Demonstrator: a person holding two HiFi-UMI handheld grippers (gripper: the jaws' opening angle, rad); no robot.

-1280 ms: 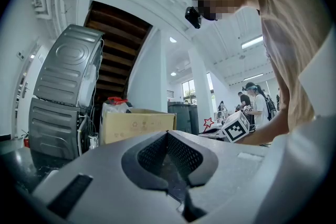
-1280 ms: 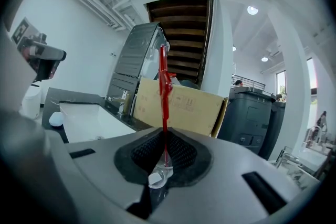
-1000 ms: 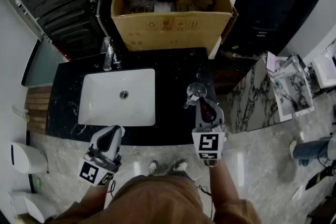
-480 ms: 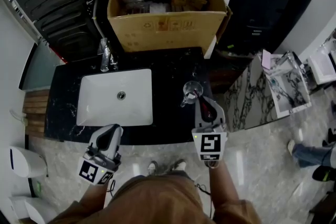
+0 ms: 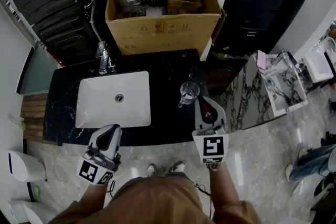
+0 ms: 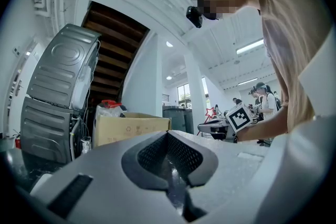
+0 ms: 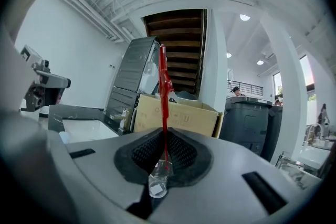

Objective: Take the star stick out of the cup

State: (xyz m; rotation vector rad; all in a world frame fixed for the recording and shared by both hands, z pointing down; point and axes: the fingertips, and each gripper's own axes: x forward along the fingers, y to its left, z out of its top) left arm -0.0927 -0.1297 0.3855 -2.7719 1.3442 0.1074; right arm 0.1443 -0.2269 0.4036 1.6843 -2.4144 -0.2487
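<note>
A clear glass cup (image 5: 189, 91) stands on the black counter (image 5: 168, 68) to the right of the sink. My right gripper (image 5: 201, 103) is level just in front of the cup and shut on the star stick (image 5: 206, 112). In the right gripper view the red star stick (image 7: 163, 97) stands upright out of the right gripper (image 7: 164, 157), and its clear lower end hangs below the pads. That clear end shows beside the cup's near rim; I cannot tell whether it is inside. My left gripper (image 5: 109, 134) is shut and holds nothing at the counter's front edge; its left gripper view (image 6: 169, 165) shows the same.
A white sink basin (image 5: 113, 106) with a chrome tap (image 5: 103, 57) fills the counter's left half. A full cardboard box (image 5: 157, 31) stands behind the counter. A dark cabinet (image 5: 257, 2) and a marble slab (image 5: 247, 97) are at the right.
My right gripper has risen a little with the star stick in it. The left gripper has stayed put. The head view has drifted, so sink and box sit slightly further left.
</note>
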